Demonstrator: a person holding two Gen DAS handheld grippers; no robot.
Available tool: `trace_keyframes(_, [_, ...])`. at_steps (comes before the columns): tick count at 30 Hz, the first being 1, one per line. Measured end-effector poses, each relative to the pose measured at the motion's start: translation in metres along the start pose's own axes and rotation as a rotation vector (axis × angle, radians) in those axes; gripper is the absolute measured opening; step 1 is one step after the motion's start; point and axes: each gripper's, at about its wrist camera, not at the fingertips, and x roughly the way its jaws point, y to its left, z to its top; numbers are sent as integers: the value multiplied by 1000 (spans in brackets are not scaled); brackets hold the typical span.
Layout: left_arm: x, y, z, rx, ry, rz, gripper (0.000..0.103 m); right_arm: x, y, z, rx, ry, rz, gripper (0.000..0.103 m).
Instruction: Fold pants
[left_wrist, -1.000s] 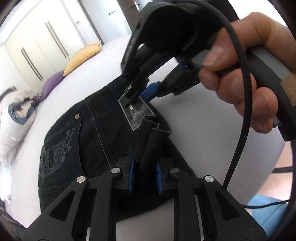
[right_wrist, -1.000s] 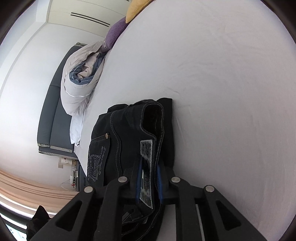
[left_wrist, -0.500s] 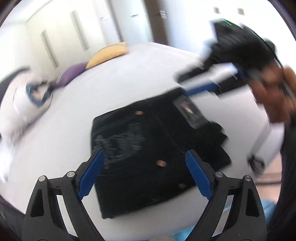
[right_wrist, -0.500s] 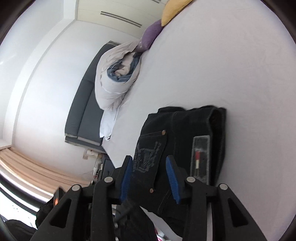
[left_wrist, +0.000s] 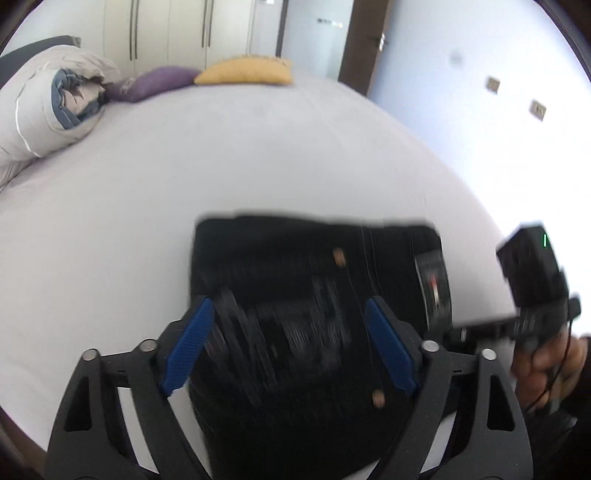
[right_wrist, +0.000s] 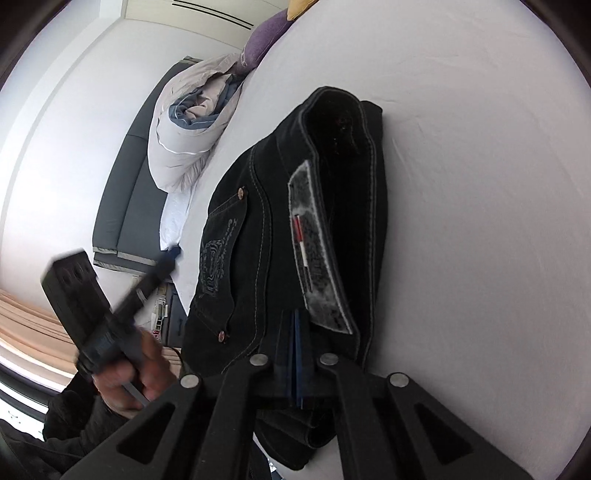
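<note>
Black jeans lie folded in a compact block on the white bed, back pocket and grey waist label facing up. My left gripper hovers over the near half of the jeans. Its jaws are closing, with the blue pads still wide apart and pressing on nothing. A hand holds this gripper left of the pants. My right gripper is shut, pads together with nothing between them, at the waistband edge. It shows blurred at the right of the left wrist view.
A rolled grey duvet lies at the bed's far left, with a purple pillow and a yellow pillow beyond it. White wardrobes and a dark door stand behind. A dark headboard runs beside the duvet.
Both grippers let go of the waistband, and the jeans now lie flat. The left one opened wide, pulled back and rolled upright. The right one opened, then shut again.
</note>
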Motion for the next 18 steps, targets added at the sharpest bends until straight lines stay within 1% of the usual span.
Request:
trace_keyframes(1, [6, 9, 10, -18, 1, -5, 46, 1, 2, 1, -5, -3, -7, 0])
trace_keyframes(2, [16, 18, 18, -40, 15, -1, 33, 1, 2, 0, -11, -7, -14, 0])
trace_keyframes(3, [32, 26, 26, -55, 44, 14, 16, 2, 3, 0, -17, -11, -21, 0])
trace_keyframes(5, [49, 22, 23, -62, 96, 1, 9, 1, 4, -2, -14, -17, -25, 0])
trace_keyframes(6, [68, 21, 22, -50, 132, 18, 5, -1, 3, -4, -11, -19, -28, 0])
trace_keyframes(9, [84, 11, 9, -15, 188, 45, 4, -2, 3, -3, -21, -19, -60, 0])
trace_keyframes(12, [86, 8, 7, -13, 196, 51, 4, 1, 6, 1, -24, -16, -89, 0])
trace_keyframes(14, [78, 4, -5, 4, 195, 63, 4, 2, 7, 0, -22, -21, -102, 0])
trace_keyframes(16, [69, 0, -16, 20, 180, 78, 3, 3, 8, 0, -18, -30, -106, 0])
trace_keyframes(18, [52, -5, -31, 31, 146, 99, 3, 3, 8, -2, -18, -39, -107, 0])
